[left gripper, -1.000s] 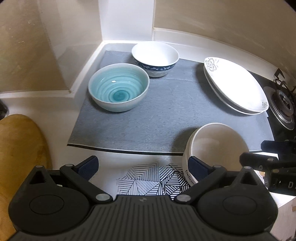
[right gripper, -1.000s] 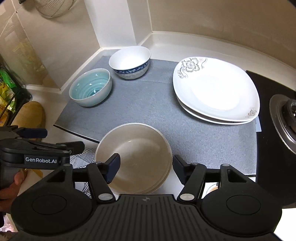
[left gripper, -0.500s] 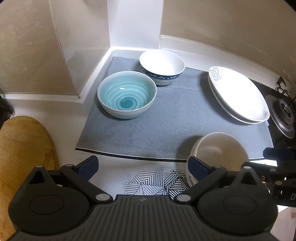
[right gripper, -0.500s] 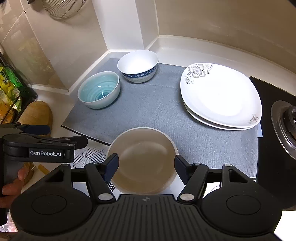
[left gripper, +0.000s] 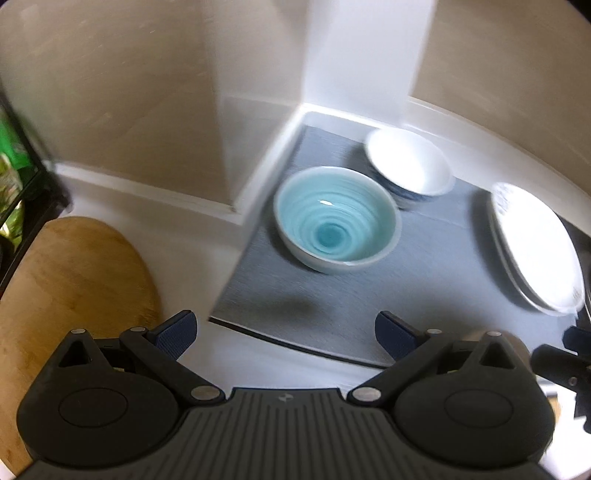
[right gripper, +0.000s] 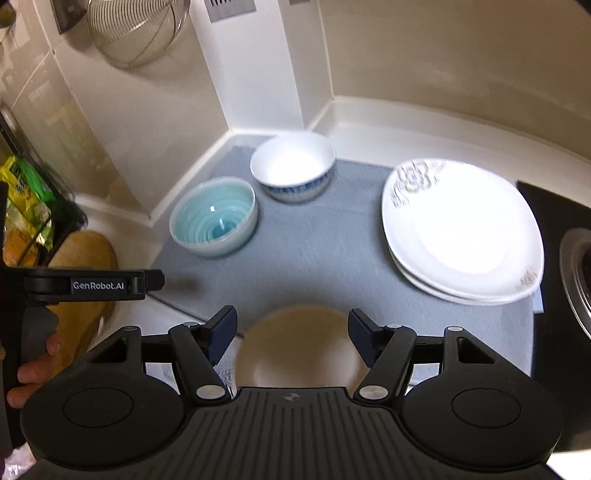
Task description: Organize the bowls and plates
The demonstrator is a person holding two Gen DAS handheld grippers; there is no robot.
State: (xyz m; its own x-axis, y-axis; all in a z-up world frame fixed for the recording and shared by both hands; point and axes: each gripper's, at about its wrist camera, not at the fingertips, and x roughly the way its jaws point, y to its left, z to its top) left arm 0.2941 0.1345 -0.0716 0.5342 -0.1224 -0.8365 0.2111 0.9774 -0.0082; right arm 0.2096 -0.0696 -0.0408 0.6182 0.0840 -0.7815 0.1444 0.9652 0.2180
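A teal bowl [left gripper: 336, 229] [right gripper: 214, 218] and a white bowl with a blue band [left gripper: 410, 166] [right gripper: 293, 170] sit at the back left of a grey mat [right gripper: 321, 258]. Two stacked white flowered plates [right gripper: 461, 229] [left gripper: 535, 243] lie on its right. A beige bowl [right gripper: 299, 343] rests at the mat's front edge, below my right gripper [right gripper: 291, 334], which is open and not touching it. My left gripper [left gripper: 286, 330] is open and empty over the mat's front left corner. It also shows in the right wrist view, left gripper [right gripper: 96, 284], held by a hand [right gripper: 33, 354].
A wooden board [left gripper: 74, 288] lies on the white counter to the left. The walls form a corner with a white pillar [right gripper: 258, 74] behind the bowls. A stove burner [right gripper: 580, 273] is at the right. A wire strainer [right gripper: 136, 29] hangs on the wall.
My left gripper has swung left, away from the beige bowl and patterned sheet, which left its view. My right gripper has lifted and drawn back from the beige bowl. Nothing was grasped.
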